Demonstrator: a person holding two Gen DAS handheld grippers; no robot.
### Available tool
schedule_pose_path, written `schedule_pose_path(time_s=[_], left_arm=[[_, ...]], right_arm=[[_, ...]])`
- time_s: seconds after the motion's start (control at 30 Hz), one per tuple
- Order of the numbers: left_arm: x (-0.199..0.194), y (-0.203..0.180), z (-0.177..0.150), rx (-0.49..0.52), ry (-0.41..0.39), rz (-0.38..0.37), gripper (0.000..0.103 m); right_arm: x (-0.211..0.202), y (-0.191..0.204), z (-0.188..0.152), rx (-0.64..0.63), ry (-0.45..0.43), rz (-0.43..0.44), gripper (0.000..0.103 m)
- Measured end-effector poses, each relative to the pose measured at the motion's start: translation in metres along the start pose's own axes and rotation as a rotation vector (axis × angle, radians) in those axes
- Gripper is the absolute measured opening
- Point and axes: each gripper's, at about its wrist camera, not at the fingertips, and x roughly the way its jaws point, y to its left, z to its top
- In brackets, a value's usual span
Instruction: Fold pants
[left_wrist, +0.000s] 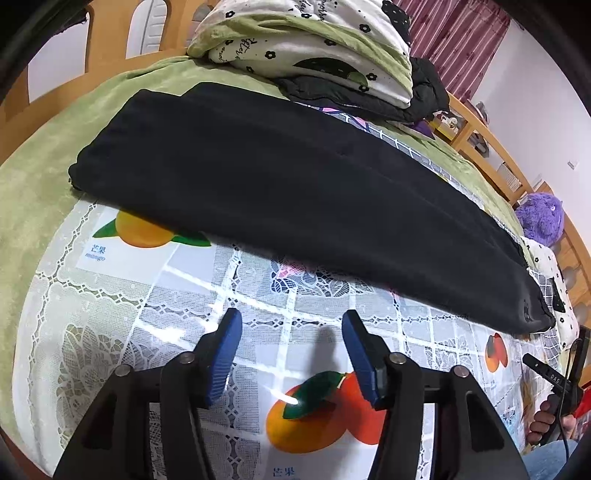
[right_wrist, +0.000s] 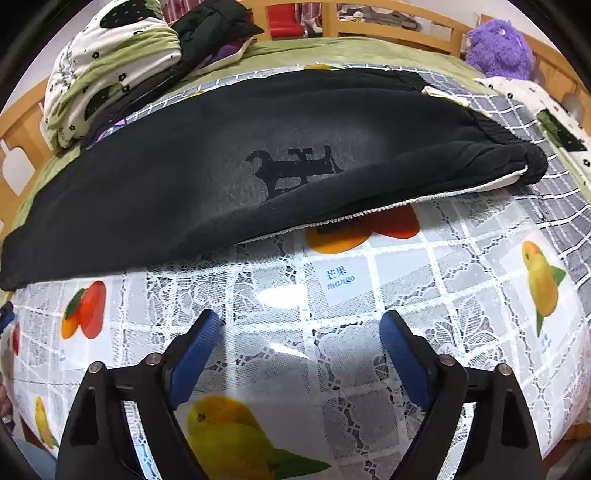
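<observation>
Black pants (left_wrist: 288, 192) lie folded lengthwise, flat across a fruit-printed plastic cloth (left_wrist: 110, 332) on a bed. In the right wrist view the pants (right_wrist: 207, 177) show a dark printed logo, and their gathered waistband lies at the right end with a white lining edge peeking out underneath. My left gripper (left_wrist: 291, 321) is open just short of the pants' near edge, with nothing between its blue pads. My right gripper (right_wrist: 301, 321) stands wide open over the fruit-printed plastic cloth (right_wrist: 461, 295), also empty and clear of the fabric.
A rolled green and white quilt (left_wrist: 314, 48) and a dark jacket (left_wrist: 424, 92) sit behind the pants. A purple plush toy (right_wrist: 498, 48) rests by the wooden bed rail (right_wrist: 391, 22). A hand (left_wrist: 546, 424) holds the other gripper's handle at the far right.
</observation>
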Motion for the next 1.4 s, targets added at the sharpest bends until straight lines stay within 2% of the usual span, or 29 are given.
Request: schedule_pose_path(time_s=[0.17, 0.3, 0.37, 0.43, 0.47, 0.5, 0.6, 0.7, 0.8, 1.07, 1.13, 1.3, 1.4], left_arm=[[0.001, -0.005, -0.002, 0.023, -0.008, 0.026, 0.056], [0.001, -0.007, -0.003, 0.036, -0.012, 0.038, 0.057], [0.001, -0.007, -0.003, 0.034, -0.014, 0.039, 0.057], [-0.001, -0.006, -0.003, 0.022, -0.014, 0.034, 0.057], [-0.001, -0.005, -0.003, 0.010, -0.014, 0.027, 0.057], [-0.003, -0.002, -0.002, -0.005, -0.013, 0.016, 0.056], [-0.009, 0.005, -0.002, -0.047, -0.005, -0.049, 0.055], [-0.018, 0.011, -0.006, -0.049, -0.016, -0.092, 0.055], [-0.021, 0.019, -0.007, -0.069, -0.012, -0.089, 0.055], [-0.007, 0.037, 0.010, -0.180, -0.002, -0.121, 0.057], [0.002, 0.038, 0.016, -0.213, -0.012, -0.141, 0.056], [0.020, 0.032, 0.031, -0.234, -0.022, -0.128, 0.055], [0.029, 0.028, 0.040, -0.253, -0.015, -0.127, 0.050]], right_arm=[[0.003, 0.001, 0.002, -0.019, 0.019, -0.018, 0.096], [0.006, 0.006, 0.000, -0.030, 0.005, -0.049, 0.096], [0.006, 0.006, 0.001, -0.027, 0.000, -0.035, 0.096], [0.004, 0.004, 0.002, -0.019, -0.004, -0.027, 0.092], [0.003, 0.003, 0.002, -0.013, -0.009, -0.024, 0.085], [0.000, 0.001, 0.002, -0.003, -0.017, -0.018, 0.077], [-0.007, -0.014, 0.005, 0.074, -0.012, 0.036, 0.069], [-0.015, -0.032, 0.008, 0.183, -0.025, 0.096, 0.069], [-0.023, -0.046, 0.009, 0.251, -0.045, 0.123, 0.069], [-0.028, -0.069, 0.000, 0.307, -0.082, 0.185, 0.069], [-0.022, -0.074, 0.006, 0.320, -0.078, 0.192, 0.069], [-0.013, -0.085, 0.026, 0.339, -0.109, 0.221, 0.069], [-0.005, -0.091, 0.039, 0.347, -0.119, 0.244, 0.069]])
